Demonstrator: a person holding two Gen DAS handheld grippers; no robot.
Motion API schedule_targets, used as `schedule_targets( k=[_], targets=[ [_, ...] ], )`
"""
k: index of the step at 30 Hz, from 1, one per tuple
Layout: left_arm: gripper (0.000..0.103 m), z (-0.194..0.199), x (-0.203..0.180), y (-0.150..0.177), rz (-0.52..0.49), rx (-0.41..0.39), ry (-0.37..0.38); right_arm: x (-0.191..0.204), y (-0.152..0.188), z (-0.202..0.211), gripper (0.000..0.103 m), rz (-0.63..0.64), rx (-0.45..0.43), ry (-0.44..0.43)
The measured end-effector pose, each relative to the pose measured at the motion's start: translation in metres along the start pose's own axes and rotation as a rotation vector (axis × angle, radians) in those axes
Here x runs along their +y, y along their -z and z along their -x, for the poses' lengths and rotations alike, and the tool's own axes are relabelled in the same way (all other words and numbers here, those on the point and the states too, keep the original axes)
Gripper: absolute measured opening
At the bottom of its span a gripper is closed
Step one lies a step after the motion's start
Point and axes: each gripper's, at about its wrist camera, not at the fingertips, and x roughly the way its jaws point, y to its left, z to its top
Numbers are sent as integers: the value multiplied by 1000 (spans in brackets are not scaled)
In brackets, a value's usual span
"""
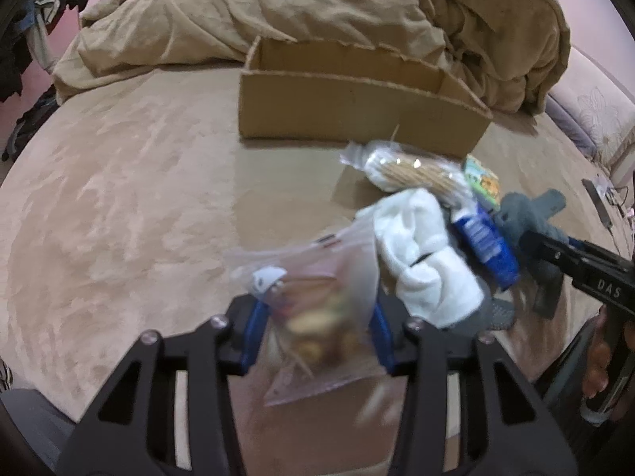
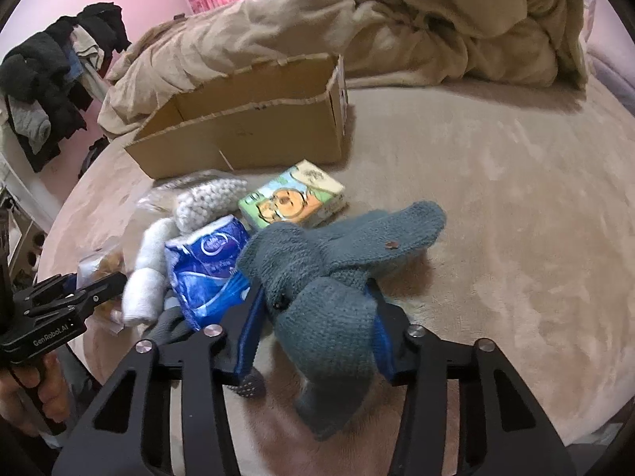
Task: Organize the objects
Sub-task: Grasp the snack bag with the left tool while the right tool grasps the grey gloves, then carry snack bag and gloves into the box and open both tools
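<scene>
Soft blue-grey knitted glove (image 2: pixel 317 277) sits between the right gripper (image 2: pixel 313 329) jaws, which squeeze it. It is light and floppy, so grab the thick middle. The left gripper (image 1: pixel 317 333) pinches a clear slippery plastic bag of snacks (image 1: pixel 317 317). Both are near the open brown cardboard box (image 2: pixel 246 131).

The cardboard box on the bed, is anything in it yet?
Cannot tell fully. The cardboard box is open on top, and the inner walls in view are bare, but its floor is hidden. The other items lie outside it.
</scene>
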Motion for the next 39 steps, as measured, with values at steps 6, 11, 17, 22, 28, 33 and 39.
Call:
schedule_targets(
  k=[6, 11, 17, 22, 28, 33, 39],
  targets=[
    [46, 39, 4, -11, 15, -67, 13, 9, -7, 34, 48, 28, -60, 33],
    [46, 69, 6, -32, 15, -120, 10, 20, -23, 61, 48, 49, -110, 42],
    [46, 73, 6, -75, -31, -179, -20, 38, -62, 64, 48, 84, -161, 39],
    [46, 52, 6, -110, -63, -197, -19, 46, -100, 44, 49, 94, -179, 40],
    [46, 17, 5, -142, -63, -206, 13, 52, -133, 6, 49, 103, -171, 31],
    [46, -21, 6, -165, -42, -180, 21, 51, -154, -29, 49, 91, -152, 38],
    [46, -77, 9, -179, -15, -114, 10, 43, -170, -75, 50, 88, -84, 38]
  ],
)
